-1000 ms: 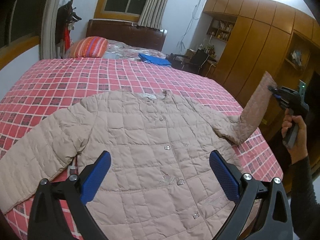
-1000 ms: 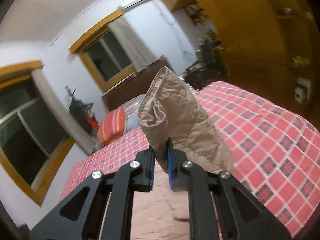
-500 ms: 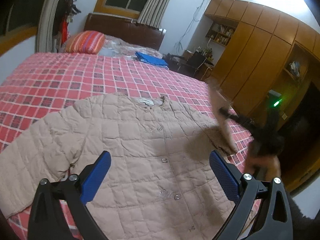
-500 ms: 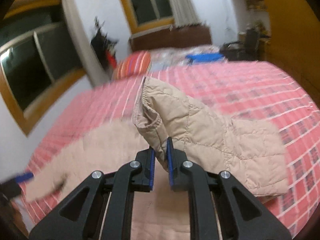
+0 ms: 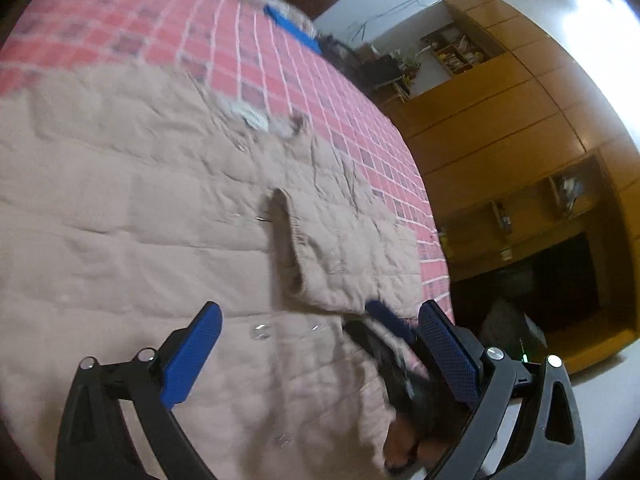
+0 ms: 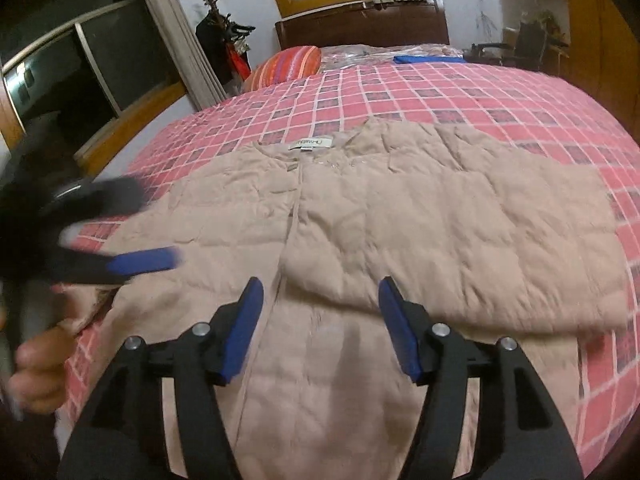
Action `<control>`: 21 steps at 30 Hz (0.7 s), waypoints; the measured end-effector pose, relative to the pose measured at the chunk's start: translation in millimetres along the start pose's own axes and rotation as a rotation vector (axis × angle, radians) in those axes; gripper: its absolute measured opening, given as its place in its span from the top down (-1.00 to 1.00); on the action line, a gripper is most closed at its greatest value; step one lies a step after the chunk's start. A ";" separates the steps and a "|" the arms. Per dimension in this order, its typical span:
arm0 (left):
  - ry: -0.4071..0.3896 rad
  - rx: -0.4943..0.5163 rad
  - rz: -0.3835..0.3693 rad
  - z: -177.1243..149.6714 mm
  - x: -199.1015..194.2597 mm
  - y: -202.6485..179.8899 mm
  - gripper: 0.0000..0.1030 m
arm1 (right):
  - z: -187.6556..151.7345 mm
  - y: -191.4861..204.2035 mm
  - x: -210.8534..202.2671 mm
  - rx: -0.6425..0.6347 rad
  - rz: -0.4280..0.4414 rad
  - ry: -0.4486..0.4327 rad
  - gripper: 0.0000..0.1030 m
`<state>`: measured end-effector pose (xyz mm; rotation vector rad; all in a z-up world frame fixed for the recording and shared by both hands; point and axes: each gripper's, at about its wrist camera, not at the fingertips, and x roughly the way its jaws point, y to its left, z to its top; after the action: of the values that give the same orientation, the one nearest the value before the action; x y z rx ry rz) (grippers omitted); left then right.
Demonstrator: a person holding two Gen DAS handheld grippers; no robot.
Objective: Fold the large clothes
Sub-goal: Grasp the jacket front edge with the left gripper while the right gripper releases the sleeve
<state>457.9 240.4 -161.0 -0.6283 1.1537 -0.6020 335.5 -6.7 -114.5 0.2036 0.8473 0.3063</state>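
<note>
A beige quilted jacket [image 6: 360, 216] lies front up on the red checked bed [image 6: 500, 100], collar label toward the headboard. Its right sleeve [image 6: 480, 248] is folded across the chest, and the cuff [image 5: 288, 240] shows in the left wrist view. My right gripper [image 6: 322, 320] hangs open just above the jacket's lower front, holding nothing. My left gripper [image 5: 320, 340] is also open and empty over the jacket. In the right wrist view it is a blur [image 6: 140, 262] above the left sleeve, held by a hand [image 6: 40, 360].
A striped pillow [image 6: 288, 64] and a blue folded item [image 6: 412, 59] lie near the dark headboard [image 6: 360, 28]. A wooden wardrobe with shelves [image 5: 520, 140] stands past the bed's right side. A coat rack [image 6: 224, 40] and windows are on the left.
The right gripper carried the sleeve over the jacket's front, let go of it and now stands open. The left gripper has swung and tilted, blurring its view.
</note>
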 end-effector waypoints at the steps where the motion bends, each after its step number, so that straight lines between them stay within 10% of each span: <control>1: 0.016 -0.007 0.006 2.7 9.6 0.1 -0.92 | -6.2 -3.3 -7.1 0.016 0.015 -0.001 -0.18; 12: 0.155 -0.050 0.009 21.8 91.1 -10.4 -0.81 | -55.6 -11.1 -53.7 0.127 0.095 -0.016 -0.30; 13: 0.169 -0.050 0.025 22.4 94.8 -11.4 -0.60 | -58.7 -11.2 -55.9 0.131 0.099 -0.018 -0.30; 14: 0.197 -0.055 0.049 23.1 99.6 -10.7 0.23 | -61.3 -11.4 -58.6 0.138 0.106 -0.020 -0.30; 15: 0.224 -0.071 0.062 24.4 104.5 -8.4 0.62 | -63.5 -11.6 -61.1 0.144 0.111 -0.020 -0.30; 21: 0.178 -0.030 0.078 31.5 91.8 -24.2 0.71 | -73.1 -10.5 -75.5 0.159 0.134 -0.033 -0.30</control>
<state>511.9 162.4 -192.9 -0.5606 1.3500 -0.5843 234.8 -38.5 -111.8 0.4141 0.8273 0.3598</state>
